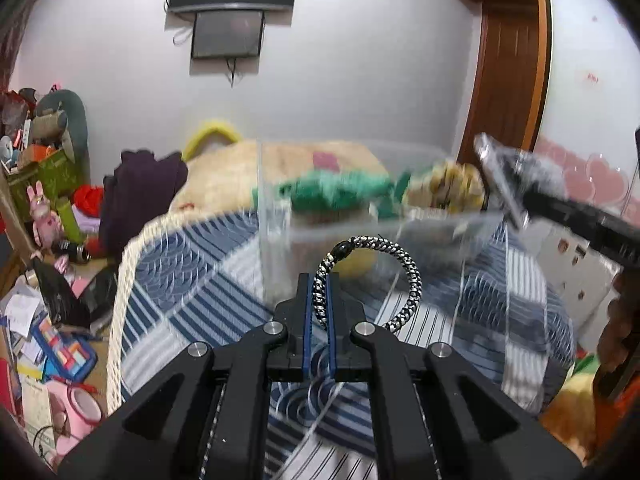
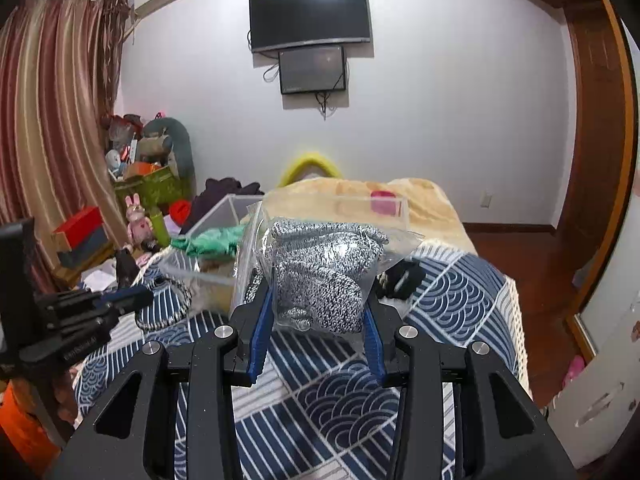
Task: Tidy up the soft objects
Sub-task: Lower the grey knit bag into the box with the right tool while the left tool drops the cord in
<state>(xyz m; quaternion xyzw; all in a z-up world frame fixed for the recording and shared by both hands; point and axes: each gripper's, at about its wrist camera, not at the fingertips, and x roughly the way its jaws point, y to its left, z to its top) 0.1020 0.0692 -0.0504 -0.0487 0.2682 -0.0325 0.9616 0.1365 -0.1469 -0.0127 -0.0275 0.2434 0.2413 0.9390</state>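
Observation:
My left gripper [image 1: 320,280] is shut on a black-and-white braided cord loop [image 1: 404,268], held above the bed. It also shows in the right wrist view [image 2: 132,298] with the loop [image 2: 176,308] hanging. My right gripper [image 2: 318,300] is shut on a clear plastic bag of black-and-white knit fabric [image 2: 324,268]; in the left wrist view the bag [image 1: 504,172] appears blurred at right. A clear plastic box [image 1: 280,216] stands on the bed ahead, with a green soft item [image 1: 336,192] and a yellowish one [image 1: 444,188] at it; the box [image 2: 224,208] and green item [image 2: 212,240] also show in the right wrist view.
The bed has a blue-and-white patterned cover [image 2: 360,392] and a beige blanket [image 2: 360,192] beyond. A dark purple garment [image 1: 136,196] lies at the bed's left edge. Cluttered floor, boxes and toys [image 1: 44,216] sit left. A black item [image 2: 404,276] lies on the bed.

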